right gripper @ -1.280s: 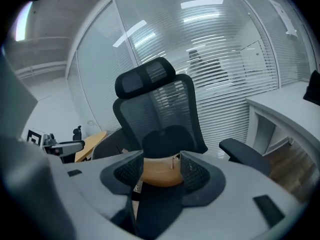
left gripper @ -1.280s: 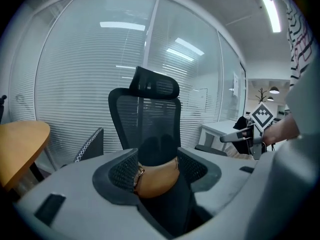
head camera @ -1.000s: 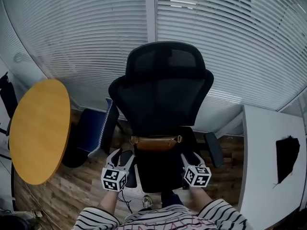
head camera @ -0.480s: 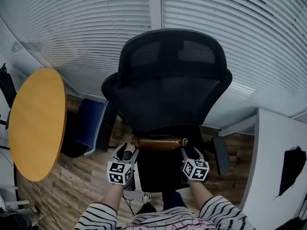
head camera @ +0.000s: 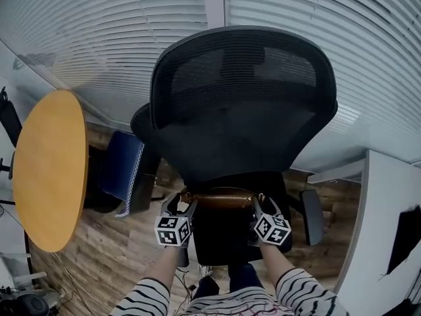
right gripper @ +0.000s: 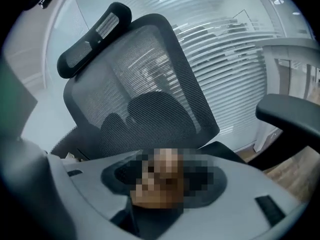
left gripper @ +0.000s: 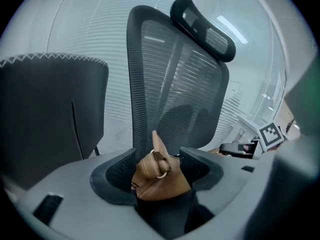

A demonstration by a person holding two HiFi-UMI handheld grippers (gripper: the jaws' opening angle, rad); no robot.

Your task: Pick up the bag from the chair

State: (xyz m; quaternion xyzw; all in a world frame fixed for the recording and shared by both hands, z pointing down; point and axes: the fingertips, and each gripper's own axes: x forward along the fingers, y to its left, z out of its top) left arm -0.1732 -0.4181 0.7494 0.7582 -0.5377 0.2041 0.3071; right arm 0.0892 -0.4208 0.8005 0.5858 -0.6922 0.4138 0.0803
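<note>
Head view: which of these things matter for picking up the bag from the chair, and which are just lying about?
For the job: brown bag; black mesh chair under it; left claw, jaws just been opening, bag's end between them; right claw.

Lying about: round wooden table; blue chair; white desk; window blinds.

Between my left gripper's (head camera: 182,203) jaws, which have just been opening, the bag (left gripper: 162,184) looks like smooth tan leather with a soft sheen, and it carries a shiny metal ring (left gripper: 161,174). The jaw bodies are matt grey plastic, and the pads (left gripper: 121,170) are black and finely dimpled. Beyond the tips, the chair back (head camera: 243,104) is black open-weave mesh in a matt plastic frame. Below the tool, the floor (head camera: 125,249) is grained wood plank.
</note>
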